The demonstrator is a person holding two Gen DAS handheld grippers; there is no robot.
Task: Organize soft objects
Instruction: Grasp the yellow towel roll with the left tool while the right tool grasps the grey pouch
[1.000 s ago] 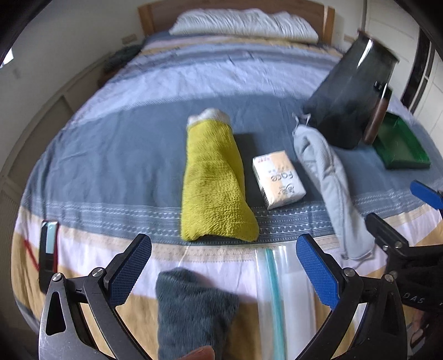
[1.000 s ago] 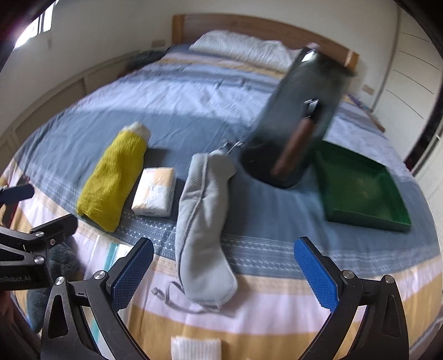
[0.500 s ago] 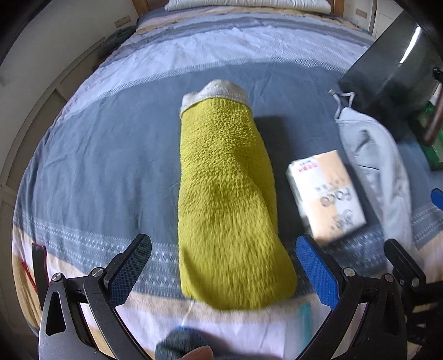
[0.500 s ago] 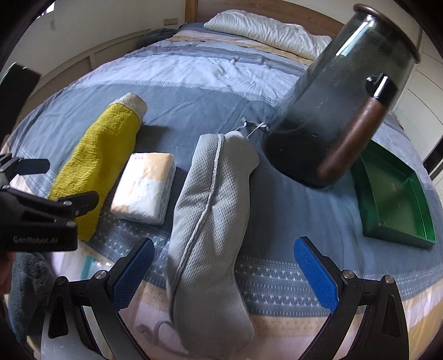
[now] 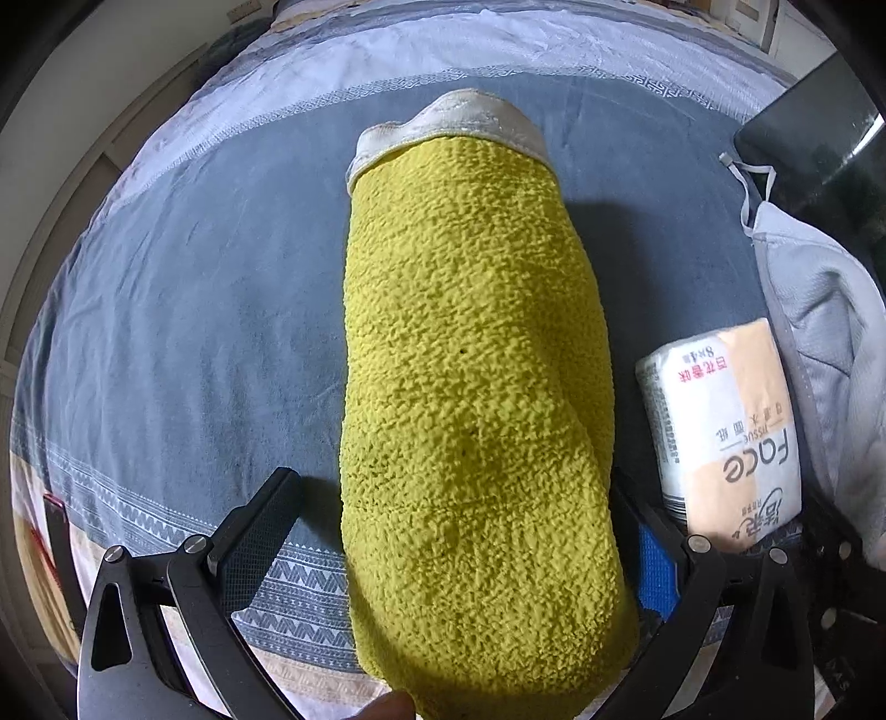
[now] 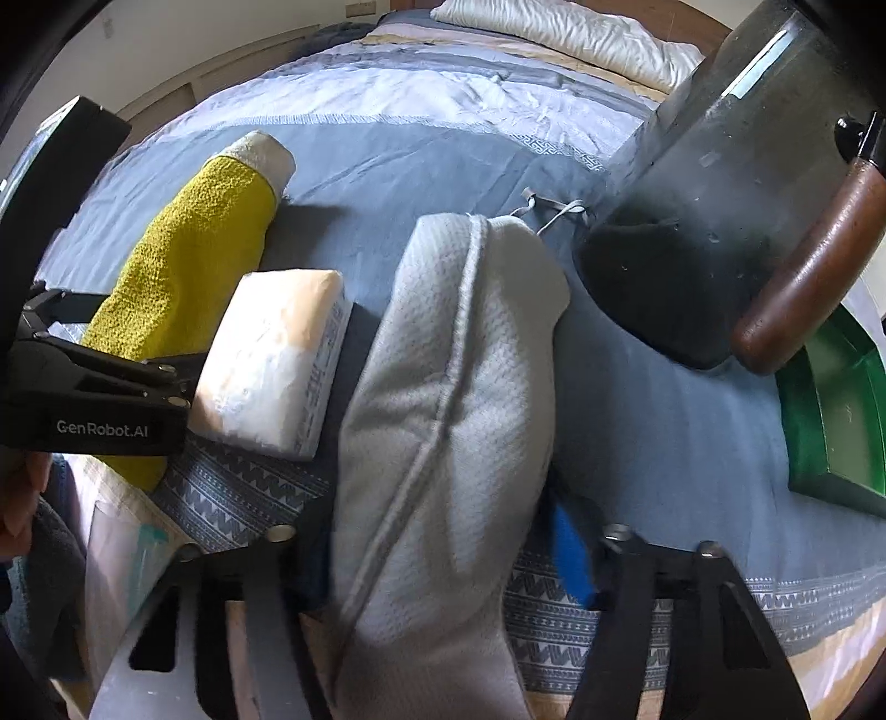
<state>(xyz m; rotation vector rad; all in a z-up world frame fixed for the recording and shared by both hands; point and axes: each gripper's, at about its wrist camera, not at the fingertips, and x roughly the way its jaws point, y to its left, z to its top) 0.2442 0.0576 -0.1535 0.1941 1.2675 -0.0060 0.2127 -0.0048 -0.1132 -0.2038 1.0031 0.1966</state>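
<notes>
Only your right wrist view showed the dark smoky bin (image 6: 736, 183) with its brown wooden handle (image 6: 814, 260) and the green tray (image 6: 830, 410); both looked empty. Your right gripper (image 6: 437, 531) had just been closing, its jaws pressed into the grey quilted pouch (image 6: 443, 387) lying on the bedspread (image 6: 387, 144). Your left gripper (image 5: 459, 531) straddled the nubbly yellow towel roll (image 5: 470, 387); its left pad stood clear, so no grip there. The tissue pack (image 5: 725, 426) lay between towel and pouch.

A daylit bed (image 6: 443, 138) in blue-grey striped cover, white pillow (image 6: 559, 33) before wooden headboard (image 6: 686, 14).
</notes>
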